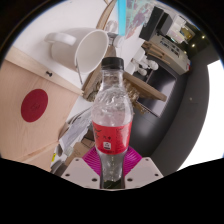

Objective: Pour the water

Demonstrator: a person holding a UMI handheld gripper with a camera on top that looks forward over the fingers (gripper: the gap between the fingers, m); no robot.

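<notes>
Gripper view, looking forward along the two fingers of the tool (pixel 112 163). A clear plastic water bottle (pixel 111 118) with a black cap (pixel 114 64) and a red label (pixel 110 132) stands between the fingers and rises straight ahead of them. The pink pads (pixel 96 160) sit against the bottle's lower body on either side, with no gap showing, so the tool appears closed to the bottle's width and holding it. The grip falls low on the body, below the label; judged from the task, this keeps the neck and mouth free to swing toward a receiving vessel. The bottle's base is hidden by the fingers, so whether it rests on a support or is lifted cannot be told. The cap is on, which suggests that pouring cannot begin yet. The bottle reads as roughly upright relative to the tool, while the room behind it looks tilted.

Beyond the bottle lies a cluttered room: a white chair (pixel 92 48) just past the cap, a pale wooden panel bearing a red disc (pixel 36 104) off to the left of the tool, and dark equipment (pixel 165 48) farther off to the right. No cup or other receiving vessel can be made out with confidence.
</notes>
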